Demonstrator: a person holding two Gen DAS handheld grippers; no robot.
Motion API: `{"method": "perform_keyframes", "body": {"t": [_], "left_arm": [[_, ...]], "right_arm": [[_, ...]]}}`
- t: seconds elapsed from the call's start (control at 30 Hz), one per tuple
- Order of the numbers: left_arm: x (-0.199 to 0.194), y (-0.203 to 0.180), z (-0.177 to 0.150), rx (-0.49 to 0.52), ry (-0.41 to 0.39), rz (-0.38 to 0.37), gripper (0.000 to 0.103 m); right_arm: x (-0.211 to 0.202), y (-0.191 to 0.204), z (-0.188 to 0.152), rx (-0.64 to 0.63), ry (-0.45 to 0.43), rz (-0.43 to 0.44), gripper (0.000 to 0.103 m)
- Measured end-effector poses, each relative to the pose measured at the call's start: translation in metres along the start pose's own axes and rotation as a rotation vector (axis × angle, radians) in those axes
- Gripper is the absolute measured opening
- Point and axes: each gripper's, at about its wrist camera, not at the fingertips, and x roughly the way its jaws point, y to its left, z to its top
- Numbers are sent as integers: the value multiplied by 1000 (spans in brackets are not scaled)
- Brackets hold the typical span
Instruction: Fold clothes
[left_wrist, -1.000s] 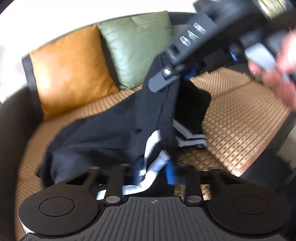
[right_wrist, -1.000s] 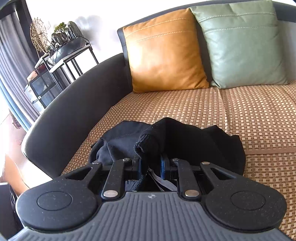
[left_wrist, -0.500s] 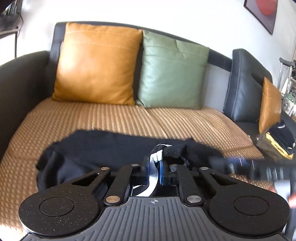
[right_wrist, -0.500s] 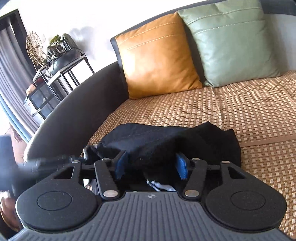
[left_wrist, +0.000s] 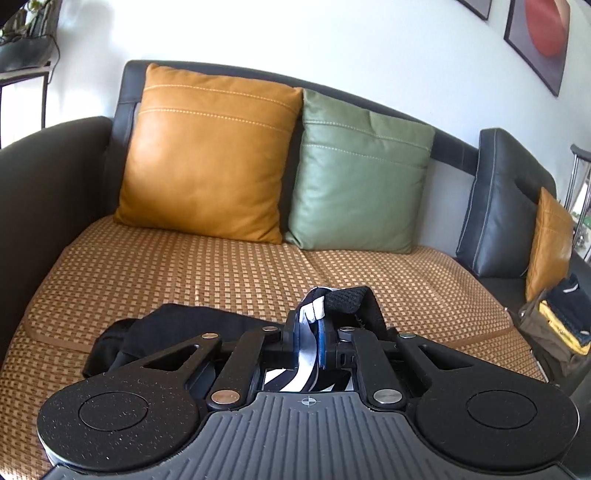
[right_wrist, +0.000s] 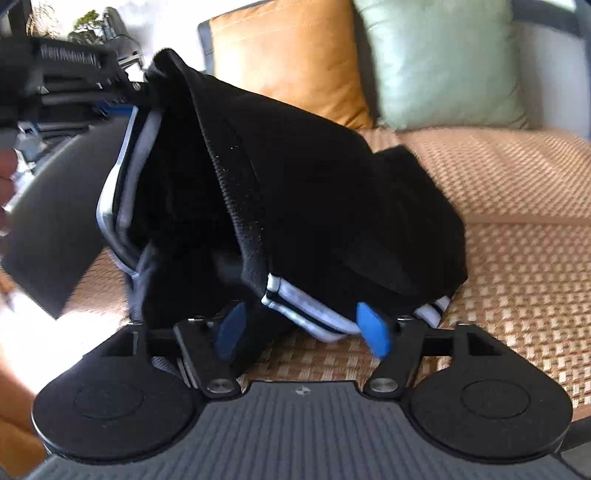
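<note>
A black garment (right_wrist: 314, 206) with white striped trim lies bunched on the sofa's woven seat mat (right_wrist: 517, 258). My left gripper (left_wrist: 312, 332) is shut on its white-striped edge (left_wrist: 314, 308) and holds that edge up. In the right wrist view the left gripper (right_wrist: 74, 77) shows at the upper left, with the cloth hanging from it like a tent. My right gripper (right_wrist: 301, 328) sits low at the garment's near edge, its jaws opening wide. Striped trim lies between the blue pads (right_wrist: 373, 328), which do not press on it.
An orange cushion (left_wrist: 207, 158) and a green cushion (left_wrist: 358, 184) lean on the sofa back. The dark armrest (left_wrist: 44, 192) bounds the left side. At the right stand a black cushion (left_wrist: 506, 206) and a bag of folded clothes (left_wrist: 557, 321).
My right gripper let go of the black cloth, spread its jaws and sank toward the seat. My left gripper closed on the striped edge, rolled level and lifted it.
</note>
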Motion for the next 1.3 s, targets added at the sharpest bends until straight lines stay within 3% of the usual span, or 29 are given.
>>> {"method": "perform_keyframes", "body": {"t": [0.07,0.33,0.37,0.4,0.43,0.47,0.5,0.67,0.8,0.87,1.0,1.2,1.3], "left_arm": [[-1,0,3,11,-5,2,5],[5,7,1,27,-1,1,5],[5,9,0,25,1,2,5],[4,11,0,27,2,3,5],[3,12,-1,29,2,4,5],[1,13,-1,29,3,5,5],[0,15,-2,28,4,6,5],[-6,12,-8,52,13,13,5],[-5,9,-18,69,30,16,6],[-4,8,-25,75,39,19,10],[-1,3,-43,114,48,41,46],[-3,-9,-71,234,60,79,72],[-9,-16,-86,317,69,60,76]], "right_arm": [[8,7,-3,-23,-17,-48,80],[35,11,-2,-46,-25,-96,80],[38,10,-1,-47,-26,-93,71],[39,5,0,-35,-29,-72,56],[38,-1,2,-20,-30,-50,50],[35,-6,4,-13,-30,-44,35],[33,-11,6,-5,-30,-39,29],[8,-36,24,6,-76,-31,22],[-21,-51,54,-6,-186,-55,20],[-35,-58,72,-13,-238,-75,20],[-46,-79,101,-12,-298,-96,18],[-39,-85,111,-33,-307,-96,18],[-38,-84,114,-25,-307,-88,18]]}}
